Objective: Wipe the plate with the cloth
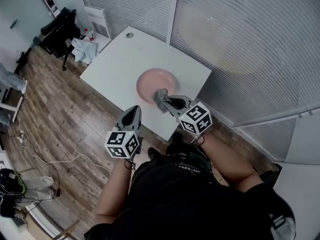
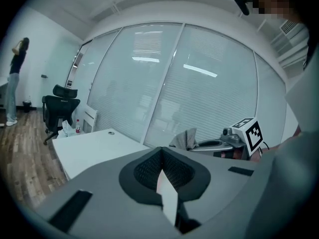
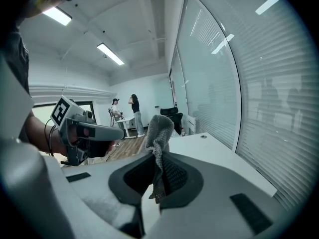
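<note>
Your left hand-held gripper (image 1: 133, 112) sits closest, out in front of your chest with its jaws pressed together on nothing. It hangs off the near edge of the desk (image 1: 112, 66), over the floor. Beside it, your right hand-held gripper (image 1: 166, 103) is clamped on the grey cloth (image 1: 160, 97), a tuft of which stands up out of the pads.

Both forearms reach forward, and both tools point ahead and only slightly downward, marker cubes toward you. The right tip crosses the near edge of the desk. The pink plate (image 1: 152, 81) lies flat on the desk, a little in from that edge, with the cloth just over its near rim.

The cloth looks held in the air, not pressed on the plate, so I judge no wiping stroke is in hand. The next move calls for tipping the right tool down until the cloth meets the plate, then sweeping it across. Your empty left could steady the rim if the plate slides.
</note>
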Motion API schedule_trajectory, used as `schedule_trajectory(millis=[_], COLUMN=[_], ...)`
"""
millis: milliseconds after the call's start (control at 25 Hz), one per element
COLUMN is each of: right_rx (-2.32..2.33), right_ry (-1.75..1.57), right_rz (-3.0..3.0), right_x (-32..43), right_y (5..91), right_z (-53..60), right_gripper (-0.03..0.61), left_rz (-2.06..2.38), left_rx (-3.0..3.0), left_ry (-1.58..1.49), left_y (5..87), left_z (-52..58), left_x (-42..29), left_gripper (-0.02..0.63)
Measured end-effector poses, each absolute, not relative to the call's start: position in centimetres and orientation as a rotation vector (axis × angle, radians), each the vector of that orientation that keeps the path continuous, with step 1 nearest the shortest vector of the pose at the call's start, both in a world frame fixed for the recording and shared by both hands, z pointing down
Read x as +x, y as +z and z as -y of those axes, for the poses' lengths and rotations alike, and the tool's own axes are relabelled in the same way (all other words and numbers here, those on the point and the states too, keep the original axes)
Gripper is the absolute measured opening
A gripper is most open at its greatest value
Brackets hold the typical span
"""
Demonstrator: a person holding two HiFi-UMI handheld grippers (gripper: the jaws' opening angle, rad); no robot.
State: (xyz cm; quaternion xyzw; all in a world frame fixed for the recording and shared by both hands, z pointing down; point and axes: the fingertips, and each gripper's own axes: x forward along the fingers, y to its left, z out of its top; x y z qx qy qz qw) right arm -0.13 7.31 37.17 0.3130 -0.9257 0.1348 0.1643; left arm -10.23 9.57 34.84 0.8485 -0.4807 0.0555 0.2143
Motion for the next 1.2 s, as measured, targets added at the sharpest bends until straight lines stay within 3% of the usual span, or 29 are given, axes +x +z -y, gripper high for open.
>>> schedule_trajectory(millis=[440, 1200], right_rx=[0.791, 0.688], right_ry=[0.373, 0.478], right_rz=[2.680, 2.680], right_x=[4.9, 12.8], right_y=[35.1, 38.3], right_z=[-13.1, -24.6], right_gripper=[0.037, 0.035], left_rz=[1.279, 1.350], left_rx=[2.348, 2.301], left_ry=[-0.022, 0.037], left_y=[31.1, 33.5], left_z=[-14.7, -25.0], left_x=[-4.6, 4.0], left_gripper=[0.017, 0.017])
